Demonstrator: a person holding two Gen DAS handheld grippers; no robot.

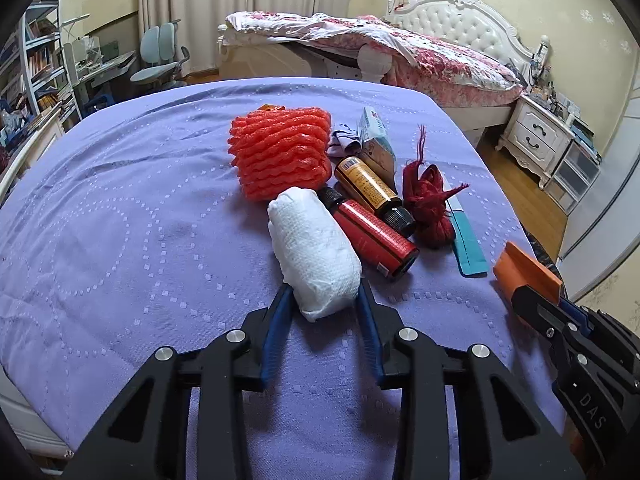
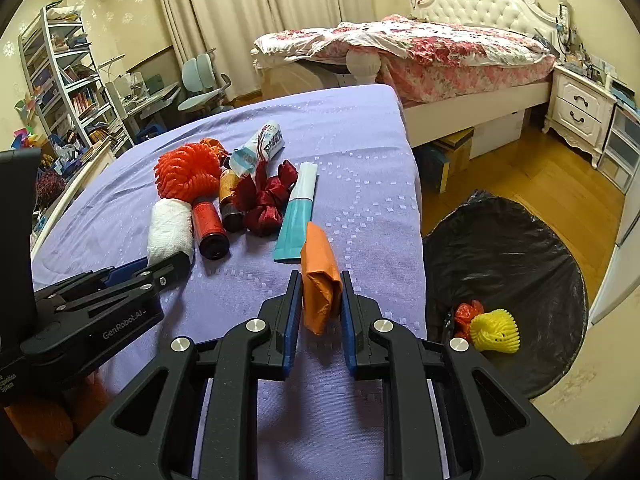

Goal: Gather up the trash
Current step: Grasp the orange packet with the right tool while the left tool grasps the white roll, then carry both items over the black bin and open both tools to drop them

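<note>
Trash lies on a purple bedspread (image 1: 120, 208). My left gripper (image 1: 323, 292) is shut on the near end of a white paper wad (image 1: 314, 248), also seen in the right wrist view (image 2: 170, 232). My right gripper (image 2: 321, 284) is shut on an orange folded packet (image 2: 320, 280), which shows at the right of the left wrist view (image 1: 524, 268). Beyond lie an orange foam net (image 1: 280, 152), a red bottle (image 1: 372, 236), an amber bottle (image 1: 372, 188), a dark red ribbon bundle (image 1: 428, 204) and a teal packet (image 1: 468, 240).
A bin lined with a black bag (image 2: 508, 264) stands on the wooden floor right of the bed's edge; it holds a yellow foam net (image 2: 494, 330) and a red scrap (image 2: 466, 314). A second bed (image 2: 420, 48), a nightstand (image 2: 580, 108) and a bookshelf (image 2: 68, 80) stand behind.
</note>
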